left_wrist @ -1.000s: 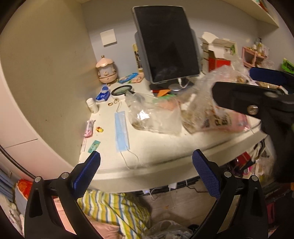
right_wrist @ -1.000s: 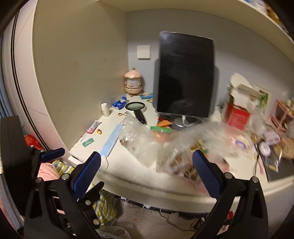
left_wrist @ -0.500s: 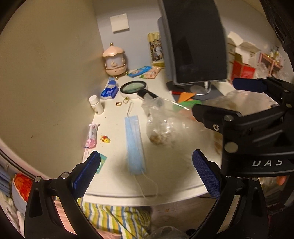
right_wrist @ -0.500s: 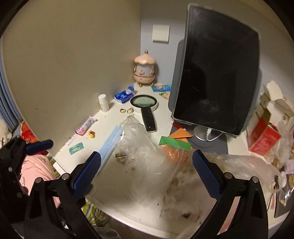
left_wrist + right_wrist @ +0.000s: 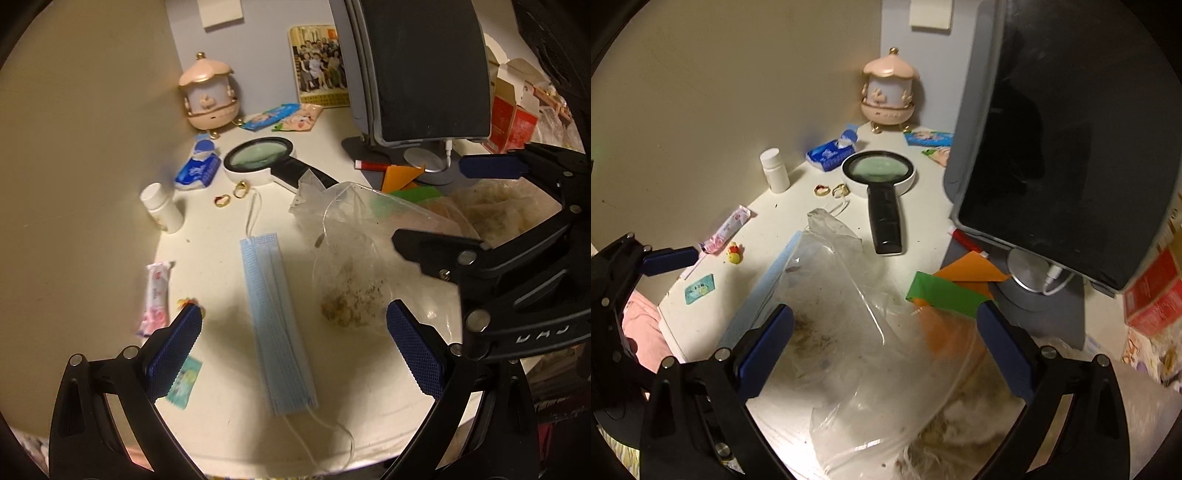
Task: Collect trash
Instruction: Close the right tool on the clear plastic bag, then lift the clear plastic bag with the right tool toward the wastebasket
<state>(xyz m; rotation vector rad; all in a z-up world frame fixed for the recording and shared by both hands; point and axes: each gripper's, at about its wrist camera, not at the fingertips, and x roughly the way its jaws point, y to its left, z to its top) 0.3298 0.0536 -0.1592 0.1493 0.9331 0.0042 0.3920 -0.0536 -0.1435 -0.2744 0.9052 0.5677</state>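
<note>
Below both open grippers, a crumpled clear plastic bag (image 5: 343,258) holds brownish crumbs.

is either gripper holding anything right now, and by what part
Nothing is held. The left gripper is open above the blue face mask, and the right gripper is open over the clear plastic bag, gripping neither.

My left black two-finger gripper with blue pads (image 5: 293,345) fills the lower frame of its own view, jaws spread wide. My right black gripper with blue pads (image 5: 884,345) is likewise wide apart, and appears at the right edge of the left view.
</note>
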